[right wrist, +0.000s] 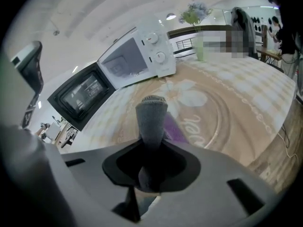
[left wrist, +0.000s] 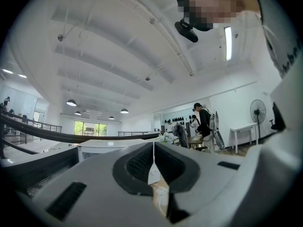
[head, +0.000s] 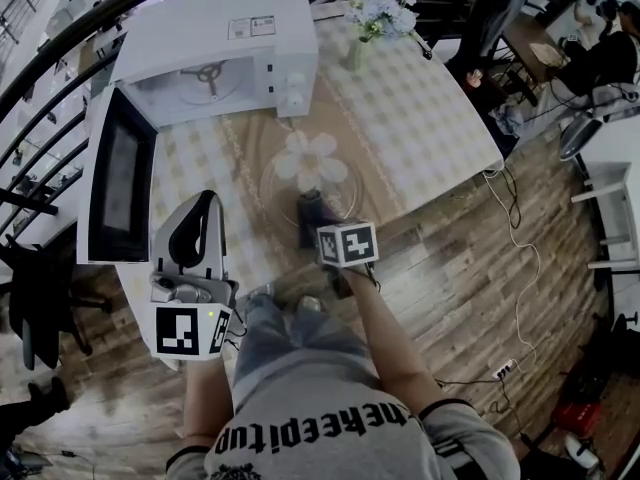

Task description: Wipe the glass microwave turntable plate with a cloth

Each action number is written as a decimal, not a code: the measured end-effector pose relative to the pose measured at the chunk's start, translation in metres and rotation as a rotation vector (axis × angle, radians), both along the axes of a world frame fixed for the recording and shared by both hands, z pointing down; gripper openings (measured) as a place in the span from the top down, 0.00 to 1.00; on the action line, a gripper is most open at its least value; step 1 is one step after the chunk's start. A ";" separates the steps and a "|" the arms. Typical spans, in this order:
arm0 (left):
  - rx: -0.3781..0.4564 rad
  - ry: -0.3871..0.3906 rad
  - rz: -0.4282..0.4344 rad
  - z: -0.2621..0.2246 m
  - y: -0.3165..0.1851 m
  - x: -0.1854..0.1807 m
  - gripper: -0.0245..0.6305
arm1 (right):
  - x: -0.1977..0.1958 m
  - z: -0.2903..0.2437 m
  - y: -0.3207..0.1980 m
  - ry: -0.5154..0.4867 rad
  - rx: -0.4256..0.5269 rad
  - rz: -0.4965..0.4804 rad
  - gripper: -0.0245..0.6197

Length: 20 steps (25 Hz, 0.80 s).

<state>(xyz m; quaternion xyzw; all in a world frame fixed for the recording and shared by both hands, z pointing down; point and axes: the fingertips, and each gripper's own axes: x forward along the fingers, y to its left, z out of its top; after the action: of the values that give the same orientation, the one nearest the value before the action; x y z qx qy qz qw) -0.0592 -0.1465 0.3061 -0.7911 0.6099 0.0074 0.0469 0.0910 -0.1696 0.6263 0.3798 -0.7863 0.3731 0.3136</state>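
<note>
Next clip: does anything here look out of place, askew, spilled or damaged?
Nothing wrong stands out. The glass plate lies flat on the table outside the microwave, whose door hangs open. The right tongs grip a grey cloth; the left tongs are shut, empty, tilted upward.

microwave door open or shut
Open. The door swings wide at the left of the microwave, showing its inside.
</note>
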 end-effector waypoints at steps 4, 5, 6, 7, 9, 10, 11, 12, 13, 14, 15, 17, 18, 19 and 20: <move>0.003 -0.006 -0.003 -0.001 0.005 0.006 0.95 | 0.037 0.000 -0.012 0.026 0.021 0.056 0.83; 0.004 -0.007 -0.008 -0.001 0.007 0.007 0.95 | 0.044 0.000 -0.015 0.033 0.024 0.066 0.83; 0.005 -0.008 -0.013 -0.001 0.010 0.008 0.94 | 0.051 0.001 -0.017 0.039 0.027 0.074 0.83; 0.006 -0.009 -0.020 -0.002 0.012 0.008 0.94 | 0.058 0.000 -0.020 0.044 0.031 0.082 0.83; 0.008 -0.012 -0.035 -0.002 0.019 0.008 0.95 | 0.070 0.000 -0.023 0.053 0.040 0.094 0.83; 0.009 -0.012 -0.043 -0.002 0.022 0.008 0.95 | 0.075 0.000 -0.025 0.055 0.043 0.100 0.83; 0.009 -0.013 -0.052 -0.001 0.026 0.007 0.95 | 0.078 0.000 -0.025 0.053 0.045 0.104 0.83; 0.009 -0.013 -0.063 -0.001 0.030 0.007 0.95 | 0.080 0.001 -0.025 0.053 0.046 0.105 0.83; 0.009 -0.013 -0.074 -0.001 0.035 0.005 0.94 | 0.081 0.001 -0.025 0.058 0.049 0.102 0.82; 0.010 -0.013 -0.085 -0.001 0.039 0.004 0.95 | 0.081 0.001 -0.025 0.069 0.054 0.096 0.83; 0.011 -0.015 -0.096 -0.001 0.043 0.002 0.95 | 0.080 0.001 -0.025 0.084 0.063 0.087 0.82; 0.014 -0.018 -0.114 -0.001 0.050 -0.001 0.95 | 0.079 0.000 -0.025 0.099 0.082 0.074 0.82; 0.015 -0.020 -0.121 -0.001 0.053 -0.003 0.95 | 0.078 -0.002 -0.024 0.088 0.091 0.074 0.82; 0.016 -0.021 -0.127 -0.001 0.055 -0.005 0.94 | 0.078 -0.004 -0.023 0.066 0.103 0.077 0.82; 0.018 -0.021 -0.131 -0.002 0.057 -0.007 0.94 | 0.077 -0.007 -0.021 0.040 0.120 0.081 0.82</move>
<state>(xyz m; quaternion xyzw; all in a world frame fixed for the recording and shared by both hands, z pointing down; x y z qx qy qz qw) -0.0662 -0.0891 0.3043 -0.7490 0.6598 0.0014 0.0606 0.1681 -0.1911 0.6191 0.4368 -0.7848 0.3299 0.2906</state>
